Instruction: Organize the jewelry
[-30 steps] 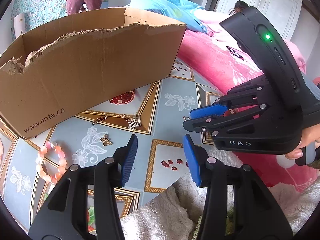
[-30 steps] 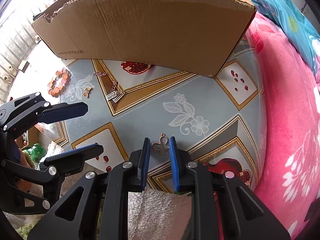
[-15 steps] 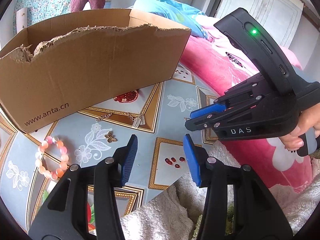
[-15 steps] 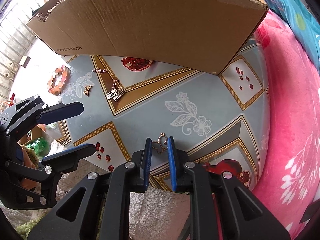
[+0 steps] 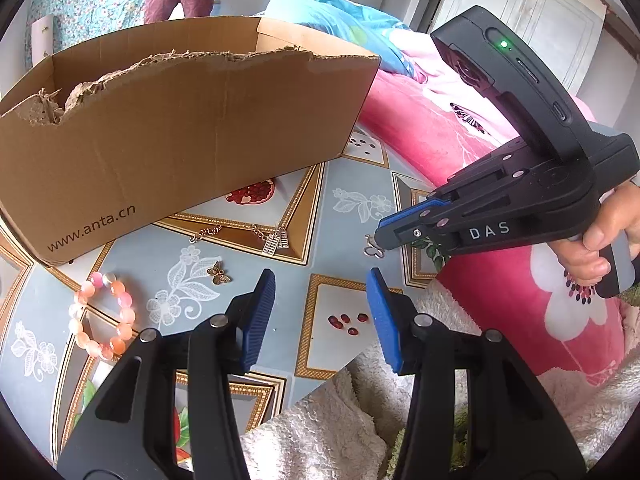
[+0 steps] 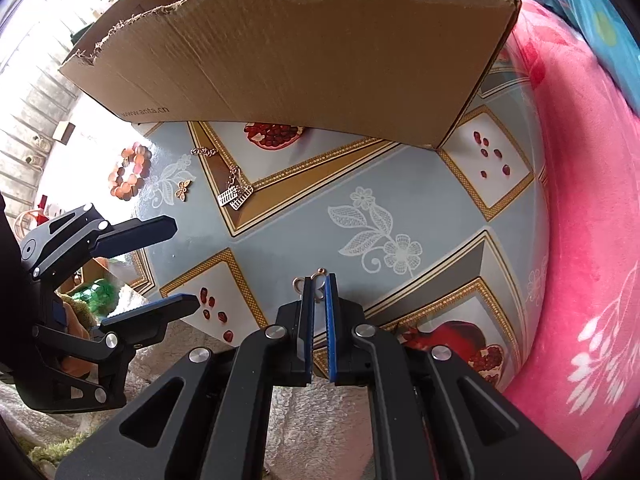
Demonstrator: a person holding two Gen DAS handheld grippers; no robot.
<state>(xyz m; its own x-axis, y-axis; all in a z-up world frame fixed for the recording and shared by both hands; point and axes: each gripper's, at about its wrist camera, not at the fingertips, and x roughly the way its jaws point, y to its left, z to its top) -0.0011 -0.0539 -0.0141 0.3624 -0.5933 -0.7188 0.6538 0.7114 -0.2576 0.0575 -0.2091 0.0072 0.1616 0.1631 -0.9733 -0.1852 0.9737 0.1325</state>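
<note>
My right gripper (image 6: 319, 292) points steeply down at the desk (image 6: 400, 184); its jaws have just been closing and now pinch the gold pendant (image 6: 316, 286); my hand (image 5: 604, 240) squeezes its trigger; at ten o'clock lie the charm necklace (image 6: 234, 194) and bead bracelet (image 6: 130, 170), before the cardboard box (image 6: 304, 56); my left gripper (image 5: 320, 316) hangs half-open, empty.

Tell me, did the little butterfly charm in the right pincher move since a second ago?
Yes. The butterfly charm, pinched in the right gripper whose jaws have just closed, now hangs above the tablecloth, slightly nearer the cardboard box.
</note>
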